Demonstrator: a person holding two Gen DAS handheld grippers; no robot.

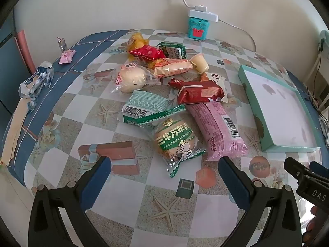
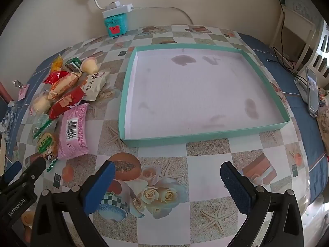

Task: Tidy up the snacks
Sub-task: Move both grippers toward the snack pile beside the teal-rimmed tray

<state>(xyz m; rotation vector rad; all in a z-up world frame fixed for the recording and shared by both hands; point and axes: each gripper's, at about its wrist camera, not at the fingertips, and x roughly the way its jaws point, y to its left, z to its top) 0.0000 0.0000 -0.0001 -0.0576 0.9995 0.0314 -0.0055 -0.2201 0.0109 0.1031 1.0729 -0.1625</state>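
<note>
- left gripper [image 1: 164,177]: jaws wide apart, nothing between them, tilted down over the table [image 1: 86,107], not touching any snack
- right gripper [image 2: 167,182]: jaws wide apart, empty, tilted down over the patterned tablecloth [image 2: 205,152]
- snack pile [image 1: 164,86] lies just ahead of the left gripper, centred between its fingers
- nearest to the left gripper: green-and-clear biscuit pack [image 1: 176,142], its tail end close ahead of the fingertips
- pink packet [image 1: 218,129] just right of the biscuit pack, ahead of the left gripper's right finger
- further ahead: green-white packet [image 1: 144,107], dark red packet [image 1: 199,92], round bun in a clear bag [image 1: 131,78], orange-cream pack [image 1: 172,68], jelly cup [image 1: 199,62]
- teal tray [image 2: 144,140] sits straight ahead of the right gripper, white inside with faint stains, no snacks in it
- from the right gripper the pile is ahead-left, beside the tray's left wall, not touching it
- stray wrapped sweets [image 1: 65,56] far left of the left gripper, near the table edge
- teal tin [image 1: 197,28] at the far table edge by the wall, with a white power strip [image 1: 203,14] on top
- phone [image 2: 312,90] propped far right of the right gripper
</note>
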